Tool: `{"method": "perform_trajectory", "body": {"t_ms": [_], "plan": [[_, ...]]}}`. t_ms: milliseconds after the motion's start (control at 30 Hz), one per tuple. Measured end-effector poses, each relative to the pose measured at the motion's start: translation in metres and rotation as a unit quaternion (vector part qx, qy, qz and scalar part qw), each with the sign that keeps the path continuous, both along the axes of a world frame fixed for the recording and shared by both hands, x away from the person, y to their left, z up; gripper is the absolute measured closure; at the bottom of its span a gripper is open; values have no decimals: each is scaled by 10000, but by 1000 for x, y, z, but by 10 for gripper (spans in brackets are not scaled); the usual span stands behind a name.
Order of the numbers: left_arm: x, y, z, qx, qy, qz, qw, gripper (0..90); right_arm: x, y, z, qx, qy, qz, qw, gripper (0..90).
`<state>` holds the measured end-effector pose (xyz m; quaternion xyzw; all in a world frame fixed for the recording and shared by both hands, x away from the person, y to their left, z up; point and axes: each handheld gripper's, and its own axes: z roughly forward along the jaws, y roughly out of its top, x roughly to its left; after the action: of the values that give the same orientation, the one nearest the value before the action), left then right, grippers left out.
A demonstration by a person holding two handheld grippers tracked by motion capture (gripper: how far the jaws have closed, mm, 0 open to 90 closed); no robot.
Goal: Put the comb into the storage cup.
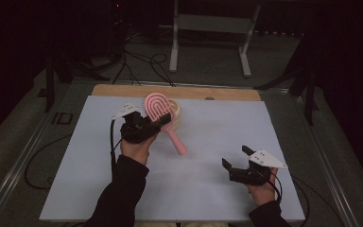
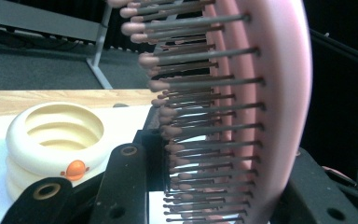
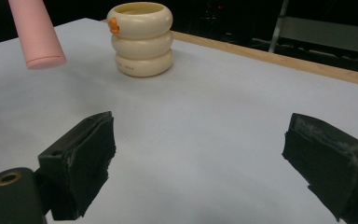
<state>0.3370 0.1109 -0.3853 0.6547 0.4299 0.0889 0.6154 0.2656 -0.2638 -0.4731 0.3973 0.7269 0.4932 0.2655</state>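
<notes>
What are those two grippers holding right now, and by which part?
The left gripper clamps the pink hairbrush by its bristled head, handle hanging free. The right gripper is open and holds nothing.

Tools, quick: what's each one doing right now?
Left tool: shut on the pink brush.
Right tool: open, holding nothing.
</notes>
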Motion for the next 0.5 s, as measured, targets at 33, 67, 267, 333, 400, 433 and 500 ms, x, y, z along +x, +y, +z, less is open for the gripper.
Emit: {"method": "perform_trajectory", "body": {"t_ms": [33,67,267,333,400,433,500], "plan": [[1,1,0,2,-10,-2,10000,636,0,0,0,-6,-11,3,10000,86],[1,1,0,-8,-15,1,10000,637,0,-1,-1,1,1,-12,10000,86],[3,5,1,-50,-35,9,10000,636,-1,-1,0,-11,-4,-14,10000,86],[3,5,1,-49,-35,15,10000,636,-1,-1,0,-10,-2,-11,10000,86],[4,6,0,-49,-41,4,10000,636,-1,-1,-1,-16,9,2,10000,86],[4,6,0,-49,-41,4,10000,636,-1,-1,-1,-16,9,2,10000,86],[6,8,0,-81,-28,15,10000,636,-1,-1,-1,-5,7,21,10000,86]]}}
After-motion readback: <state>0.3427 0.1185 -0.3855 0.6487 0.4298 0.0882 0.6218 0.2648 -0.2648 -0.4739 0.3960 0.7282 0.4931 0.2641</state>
